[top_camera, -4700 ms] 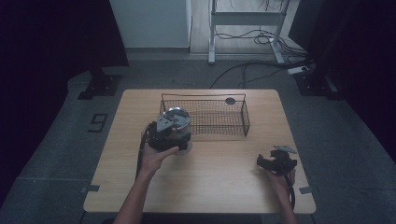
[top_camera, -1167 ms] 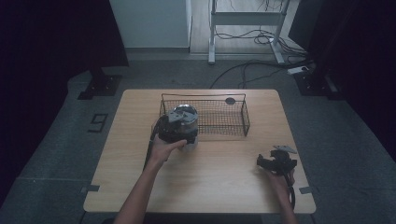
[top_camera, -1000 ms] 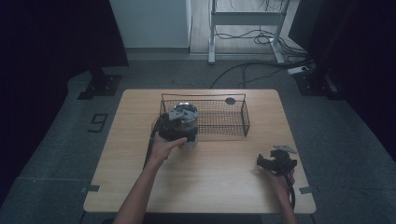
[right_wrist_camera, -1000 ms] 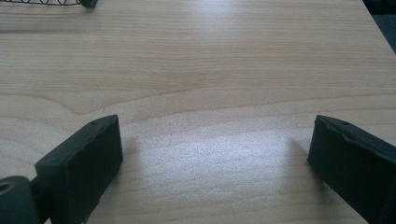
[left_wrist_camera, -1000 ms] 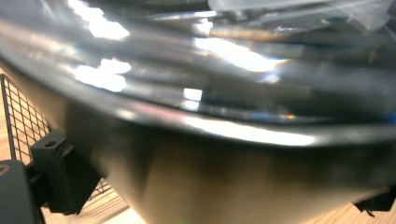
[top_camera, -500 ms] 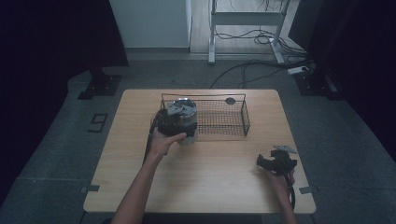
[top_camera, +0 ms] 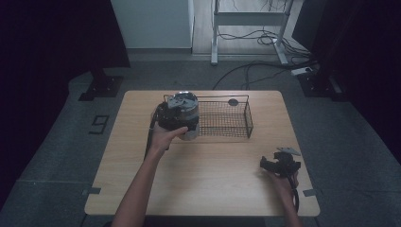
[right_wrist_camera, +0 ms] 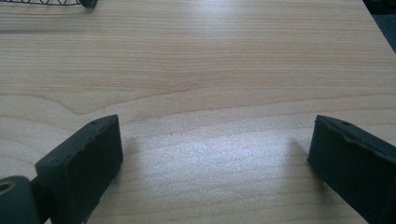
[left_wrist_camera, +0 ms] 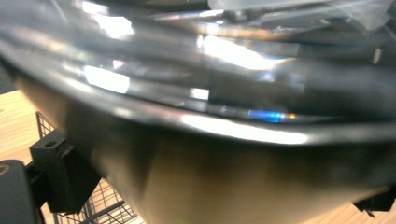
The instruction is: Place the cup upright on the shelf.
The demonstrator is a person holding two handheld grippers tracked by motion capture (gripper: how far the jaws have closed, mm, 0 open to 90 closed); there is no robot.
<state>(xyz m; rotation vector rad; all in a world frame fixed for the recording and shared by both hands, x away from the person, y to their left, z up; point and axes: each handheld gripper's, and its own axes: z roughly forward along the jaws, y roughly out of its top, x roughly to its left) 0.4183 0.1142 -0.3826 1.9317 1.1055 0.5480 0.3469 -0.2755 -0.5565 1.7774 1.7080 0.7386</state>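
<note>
Item: shiny metal bowl (top_camera: 185,108), clamped in left claw (top_camera: 176,120). Change vs. 4.7 s ago: carried from worktop (top_camera: 203,179) up to wire basket (top_camera: 226,118) left end; drop-in likely next. Right claw (right_wrist_camera: 212,158): jaws spread, idle, nothing between.

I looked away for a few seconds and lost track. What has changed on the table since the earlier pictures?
The left gripper, shut on the shiny metal container, has carried it away from the person, from the bare tabletop up to the left end of the wire basket. The right gripper stayed open and resting near the table's right front corner; the basket has not moved.
</note>
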